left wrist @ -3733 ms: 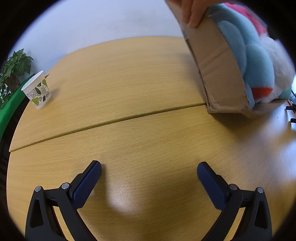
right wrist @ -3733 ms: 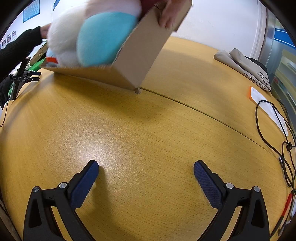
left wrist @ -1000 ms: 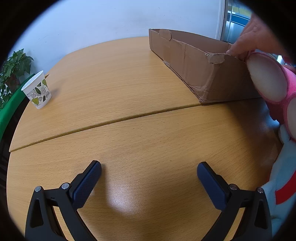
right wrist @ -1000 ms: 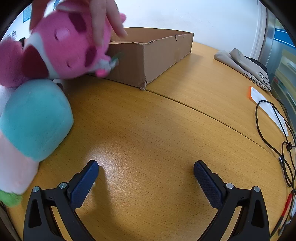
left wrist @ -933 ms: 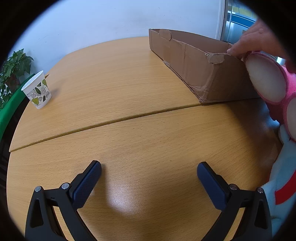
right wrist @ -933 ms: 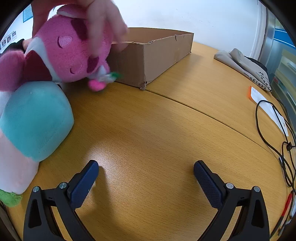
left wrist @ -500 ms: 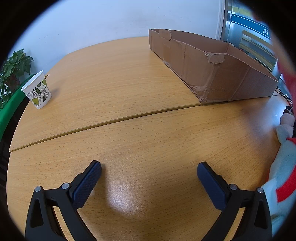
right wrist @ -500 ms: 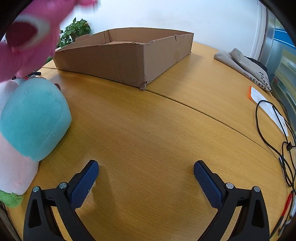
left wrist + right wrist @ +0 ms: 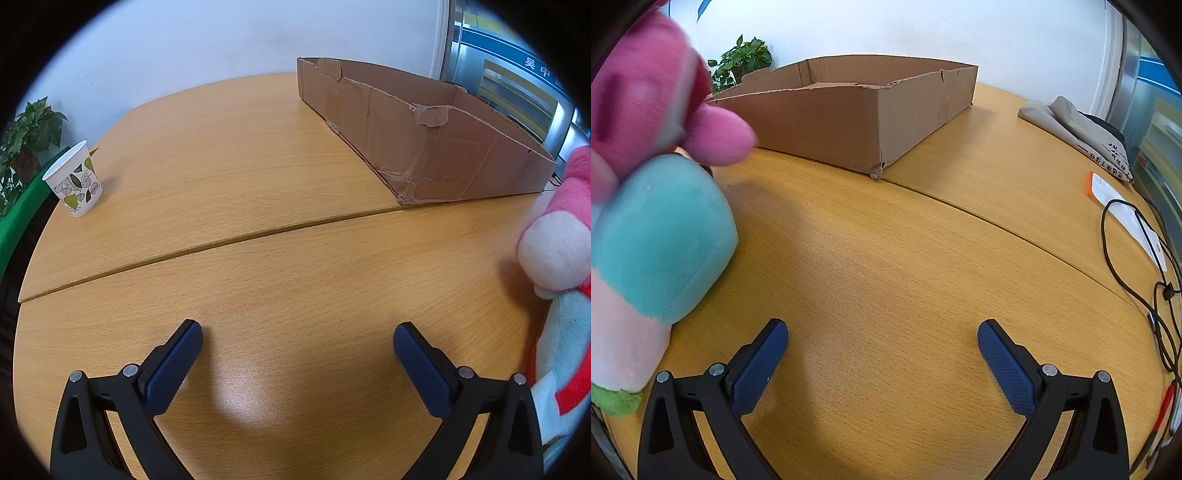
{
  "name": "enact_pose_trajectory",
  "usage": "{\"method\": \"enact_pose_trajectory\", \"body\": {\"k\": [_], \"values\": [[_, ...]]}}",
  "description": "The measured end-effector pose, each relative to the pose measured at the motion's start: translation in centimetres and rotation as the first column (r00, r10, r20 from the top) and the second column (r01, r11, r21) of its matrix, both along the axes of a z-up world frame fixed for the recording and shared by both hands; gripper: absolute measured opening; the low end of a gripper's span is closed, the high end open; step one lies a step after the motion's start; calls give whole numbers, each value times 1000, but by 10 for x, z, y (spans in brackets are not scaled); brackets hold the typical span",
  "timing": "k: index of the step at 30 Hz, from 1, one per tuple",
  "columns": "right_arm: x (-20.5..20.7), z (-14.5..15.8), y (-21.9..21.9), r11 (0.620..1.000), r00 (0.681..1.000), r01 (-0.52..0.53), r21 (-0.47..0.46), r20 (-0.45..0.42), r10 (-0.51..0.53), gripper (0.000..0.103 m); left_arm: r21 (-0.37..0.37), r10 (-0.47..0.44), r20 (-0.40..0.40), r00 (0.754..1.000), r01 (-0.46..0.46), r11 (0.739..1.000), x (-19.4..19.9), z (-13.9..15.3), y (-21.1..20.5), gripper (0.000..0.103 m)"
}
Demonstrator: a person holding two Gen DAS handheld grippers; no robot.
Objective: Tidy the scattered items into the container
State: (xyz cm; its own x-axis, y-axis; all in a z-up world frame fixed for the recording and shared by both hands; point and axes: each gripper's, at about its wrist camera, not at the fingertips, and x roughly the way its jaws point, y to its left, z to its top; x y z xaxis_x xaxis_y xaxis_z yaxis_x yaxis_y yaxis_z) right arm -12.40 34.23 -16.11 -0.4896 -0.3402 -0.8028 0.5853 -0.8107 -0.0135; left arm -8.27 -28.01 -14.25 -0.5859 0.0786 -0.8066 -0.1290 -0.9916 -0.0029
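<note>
A shallow brown cardboard box (image 9: 436, 147) stands open on the wooden table, at the upper right in the left wrist view and at the upper middle in the right wrist view (image 9: 827, 118). A pink plush toy (image 9: 565, 229) lies at the right edge on a white, red and pale blue plush (image 9: 565, 362). In the right wrist view the pink plush (image 9: 639, 103) is blurred above a teal and pink plush (image 9: 661, 236) at the left. My left gripper (image 9: 297, 354) and my right gripper (image 9: 882, 350) are both open and empty, low over bare table.
A leaf-patterned paper cup (image 9: 74, 184) stands at the table's left edge, near a potted plant (image 9: 26, 129). A folded beige cloth (image 9: 1075, 133), papers (image 9: 1123, 210) and black cables (image 9: 1145, 280) lie at the right of the right wrist view.
The hand that held the pink plush is out of view. The pink plush has come down beside the other plush toys. Both grippers have stayed still.
</note>
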Motion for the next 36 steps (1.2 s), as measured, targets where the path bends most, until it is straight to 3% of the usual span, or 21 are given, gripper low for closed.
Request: {"method": "enact_pose_trajectory", "body": {"k": [36], "values": [[0, 0, -2, 999, 999, 33, 0, 0, -33, 103, 0, 3, 0, 1000, -3, 1000, 0, 0, 0, 103]]}}
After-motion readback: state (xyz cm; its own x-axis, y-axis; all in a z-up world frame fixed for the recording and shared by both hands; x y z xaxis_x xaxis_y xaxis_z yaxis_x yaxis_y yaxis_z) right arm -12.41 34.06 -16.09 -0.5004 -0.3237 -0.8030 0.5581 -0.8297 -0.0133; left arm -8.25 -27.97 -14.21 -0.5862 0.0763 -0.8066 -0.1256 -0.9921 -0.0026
